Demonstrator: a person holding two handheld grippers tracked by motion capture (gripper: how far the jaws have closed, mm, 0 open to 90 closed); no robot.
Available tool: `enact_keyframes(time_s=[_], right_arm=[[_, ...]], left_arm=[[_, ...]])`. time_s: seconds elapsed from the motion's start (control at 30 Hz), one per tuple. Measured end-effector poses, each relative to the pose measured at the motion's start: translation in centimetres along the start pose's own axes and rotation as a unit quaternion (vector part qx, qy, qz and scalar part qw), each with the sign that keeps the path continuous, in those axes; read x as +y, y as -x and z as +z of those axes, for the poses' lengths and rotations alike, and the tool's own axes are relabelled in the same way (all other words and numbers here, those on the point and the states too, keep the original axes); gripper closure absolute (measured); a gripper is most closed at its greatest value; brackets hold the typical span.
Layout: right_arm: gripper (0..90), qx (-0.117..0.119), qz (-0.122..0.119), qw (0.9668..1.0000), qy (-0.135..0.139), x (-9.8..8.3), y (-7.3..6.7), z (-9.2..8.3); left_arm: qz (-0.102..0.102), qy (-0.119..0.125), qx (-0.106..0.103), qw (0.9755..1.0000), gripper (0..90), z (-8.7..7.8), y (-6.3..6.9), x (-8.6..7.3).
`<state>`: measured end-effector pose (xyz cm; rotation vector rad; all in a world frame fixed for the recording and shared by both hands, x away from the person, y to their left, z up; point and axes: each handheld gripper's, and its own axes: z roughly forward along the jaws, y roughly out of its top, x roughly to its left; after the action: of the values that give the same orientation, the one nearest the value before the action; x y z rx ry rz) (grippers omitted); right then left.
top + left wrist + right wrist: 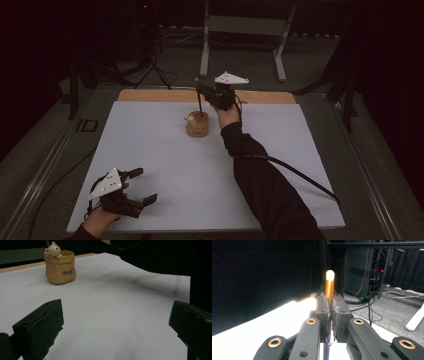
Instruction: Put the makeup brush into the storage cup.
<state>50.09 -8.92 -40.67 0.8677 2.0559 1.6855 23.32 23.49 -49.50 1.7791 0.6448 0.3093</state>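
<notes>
Clamping the pencil [329,286] upright in your right claw [200,90], you are lining it up over the bear pot [198,125] mid-worktop [165,165] (vertical suits the narrow mouth), while your left claw [144,186] is resting apart, empty.

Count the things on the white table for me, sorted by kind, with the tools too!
Tan sack-shaped pot with a small white bear on its rim: 1
Orange pencil with a pale tip, clamped in the right tool: 1
Black two-jaw tools, including the left tool: 2
Total: 4
</notes>
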Motion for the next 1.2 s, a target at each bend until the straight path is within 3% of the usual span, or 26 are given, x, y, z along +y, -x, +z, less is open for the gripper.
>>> enact_keyframes(time_s=[0.4,0.57,0.83,1.0,1.2], right_arm=[[84.5,-0.005,0.012,0.9995,-0.028,-2.1,0.0,0.7],[84.5,0.003,0.031,0.9986,-0.042,-2.6,0.0,1.1],[84.4,-0.022,0.035,0.9978,-0.051,-3.0,0.0,1.2],[84.4,-0.009,0.047,0.9953,-0.084,-3.4,-0.1,1.8],[84.3,-0.024,0.048,0.9931,-0.104,-3.9,-0.3,2.1]], left_arm=[[0.003,0.002,0.003,1.0000,0.6,0.1,0.1,0.1],[0.002,0.002,0.002,1.0000,0.6,0.0,0.0,0.1],[-0.001,0.002,0.001,1.0000,0.6,0.0,0.0,0.1],[-0.002,0.002,0.001,1.0000,0.6,0.0,0.0,0.1],[-0.003,0.002,0.001,1.0000,0.6,0.0,0.0,0.0]])
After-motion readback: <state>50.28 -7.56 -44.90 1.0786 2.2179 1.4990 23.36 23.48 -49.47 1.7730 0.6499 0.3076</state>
